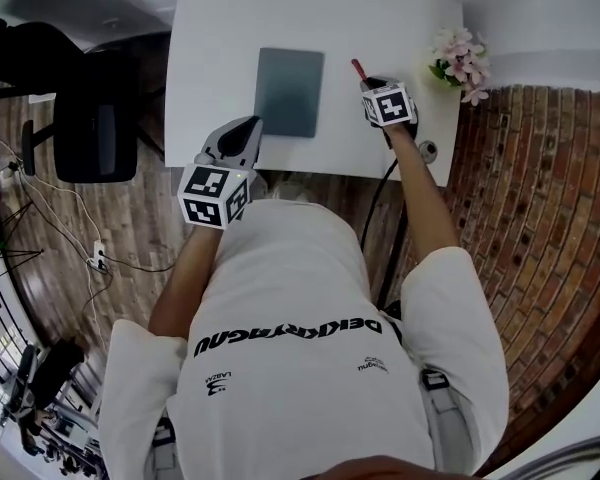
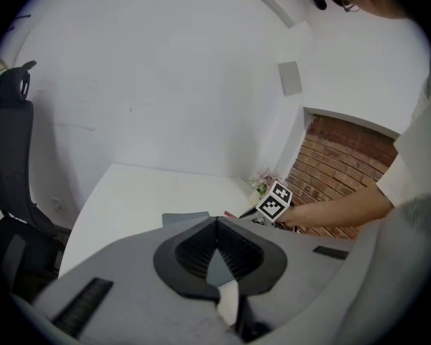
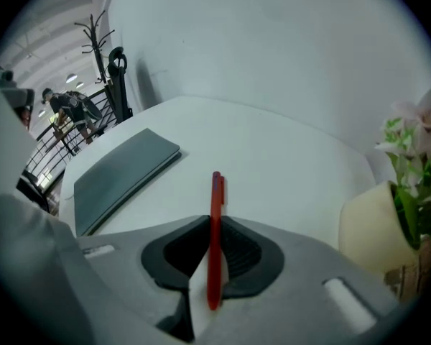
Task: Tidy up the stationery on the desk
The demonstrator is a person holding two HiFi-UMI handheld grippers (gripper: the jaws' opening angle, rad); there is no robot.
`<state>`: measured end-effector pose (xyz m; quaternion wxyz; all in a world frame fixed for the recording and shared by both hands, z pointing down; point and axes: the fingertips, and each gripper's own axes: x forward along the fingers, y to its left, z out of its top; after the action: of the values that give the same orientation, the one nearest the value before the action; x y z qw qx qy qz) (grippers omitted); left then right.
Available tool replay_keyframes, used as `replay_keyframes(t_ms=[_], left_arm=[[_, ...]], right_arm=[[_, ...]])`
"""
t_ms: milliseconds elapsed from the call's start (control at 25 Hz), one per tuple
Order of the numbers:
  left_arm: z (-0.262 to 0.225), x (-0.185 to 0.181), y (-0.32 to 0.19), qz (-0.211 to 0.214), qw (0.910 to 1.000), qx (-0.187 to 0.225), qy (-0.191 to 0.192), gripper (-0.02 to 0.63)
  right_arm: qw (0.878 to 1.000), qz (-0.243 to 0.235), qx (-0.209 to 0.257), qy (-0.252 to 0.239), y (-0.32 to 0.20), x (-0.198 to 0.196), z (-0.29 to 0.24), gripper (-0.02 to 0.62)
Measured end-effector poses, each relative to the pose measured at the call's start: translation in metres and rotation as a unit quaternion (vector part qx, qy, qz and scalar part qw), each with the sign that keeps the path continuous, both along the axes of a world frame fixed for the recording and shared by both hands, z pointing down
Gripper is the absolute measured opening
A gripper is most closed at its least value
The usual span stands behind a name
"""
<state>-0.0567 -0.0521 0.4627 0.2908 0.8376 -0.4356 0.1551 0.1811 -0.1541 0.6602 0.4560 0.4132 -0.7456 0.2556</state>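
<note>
A red pen (image 3: 215, 192) lies lengthwise between the jaws of my right gripper (image 3: 212, 225), and the pads close on it near the tips. In the head view that gripper (image 1: 370, 82) is at the right of the white desk (image 1: 220, 48), with the pen's end (image 1: 358, 67) sticking out beyond it. A grey notebook (image 1: 288, 90) lies flat in the middle of the desk, left of the pen. My left gripper (image 1: 252, 124) hovers at the desk's front edge, shut and holding nothing; its own view shows the closed jaws (image 2: 216, 222) with the notebook (image 2: 183, 218) just beyond.
A cream pot of pink flowers (image 1: 461, 61) stands at the desk's right back corner, close to the right gripper (image 3: 370, 228). A black office chair (image 1: 95, 128) is left of the desk. A brick wall (image 1: 540, 218) runs along the right. Cables lie on the wooden floor (image 1: 70, 228).
</note>
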Motion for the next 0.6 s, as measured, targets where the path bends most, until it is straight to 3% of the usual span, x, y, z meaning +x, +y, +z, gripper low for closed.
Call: replay_keyframes(t_ms=[200, 400, 600], left_arm=[[0.001, -0.001, 0.001, 0.001, 0.9999, -0.009, 0.011, -0.002], [-0.007, -0.002, -0.001, 0.001, 0.9998, -0.005, 0.021, -0.002], [-0.008, -0.004, 0.001, 0.005, 0.9997, -0.005, 0.022, -0.002]], right_arm=[[0.989, 0.095, -0.02, -0.112, 0.003, -0.011, -0.019, 0.049], [0.949, 0.204, -0.048, -0.237, 0.017, -0.033, -0.034, 0.049], [0.909, 0.272, -0.081, -0.307, 0.03, -0.054, -0.028, 0.049]])
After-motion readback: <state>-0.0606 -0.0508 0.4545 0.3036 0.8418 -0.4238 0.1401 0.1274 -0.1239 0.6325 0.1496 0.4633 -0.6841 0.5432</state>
